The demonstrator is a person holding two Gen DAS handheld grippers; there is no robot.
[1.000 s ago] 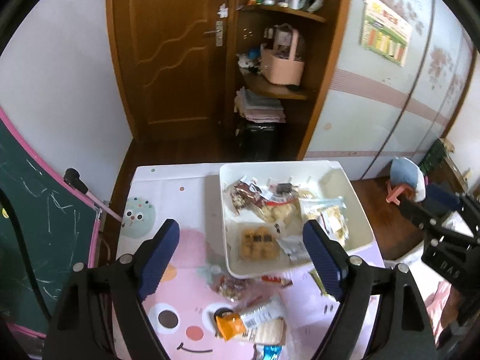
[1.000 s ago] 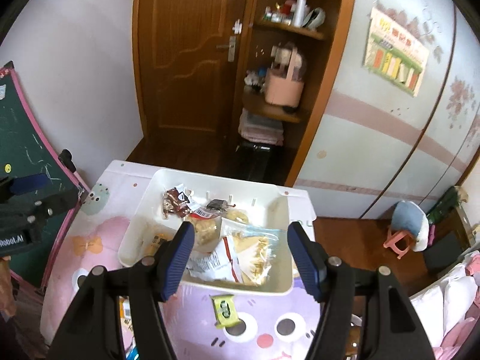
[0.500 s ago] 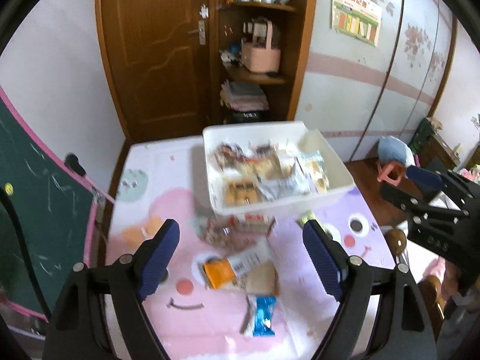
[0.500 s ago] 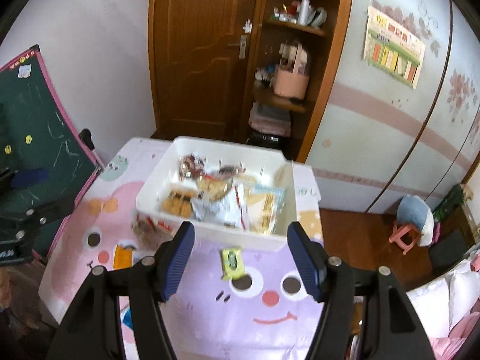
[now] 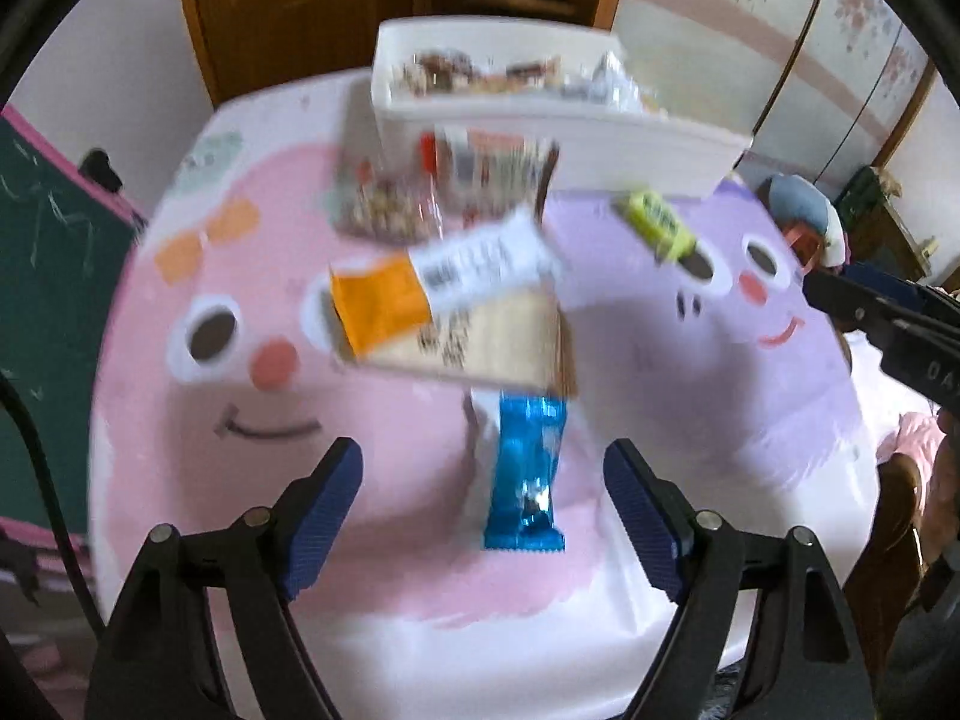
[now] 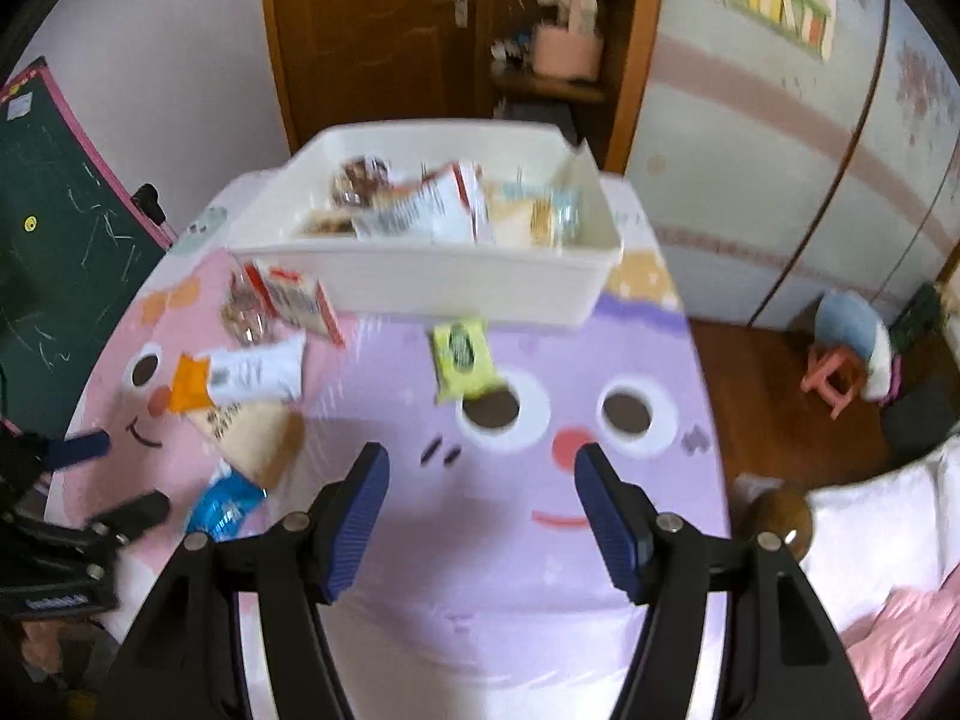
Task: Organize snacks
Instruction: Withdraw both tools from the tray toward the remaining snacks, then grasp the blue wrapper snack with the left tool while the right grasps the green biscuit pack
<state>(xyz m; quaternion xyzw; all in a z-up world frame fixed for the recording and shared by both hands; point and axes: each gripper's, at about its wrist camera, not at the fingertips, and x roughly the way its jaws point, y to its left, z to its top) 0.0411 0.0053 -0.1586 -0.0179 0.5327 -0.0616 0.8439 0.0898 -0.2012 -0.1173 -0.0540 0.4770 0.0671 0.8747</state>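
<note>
While both grippers gape empty, left gripper [image 5: 483, 495] straddles a shiny blue foil packet [image 5: 527, 471]; right gripper [image 6: 482, 510] faces a yellow-green wrapped snack [image 6: 462, 357] before the white plastic bin [image 6: 420, 285].

Brown wooden door [image 6: 366, 30], green chalkboard [image 6: 54, 192], pink stool [image 6: 834, 375], cartoon-face tablecloth [image 6: 540, 480]

A white bin [image 5: 540, 120] at twelve o'clock holds mixed packets. Below it lie a red-striped pack [image 5: 498, 168], an orange-and-white pack [image 5: 444, 288], and a blue wrapper [image 5: 525, 474] at six; a yellow packet [image 5: 657, 222] lies at two.
</note>
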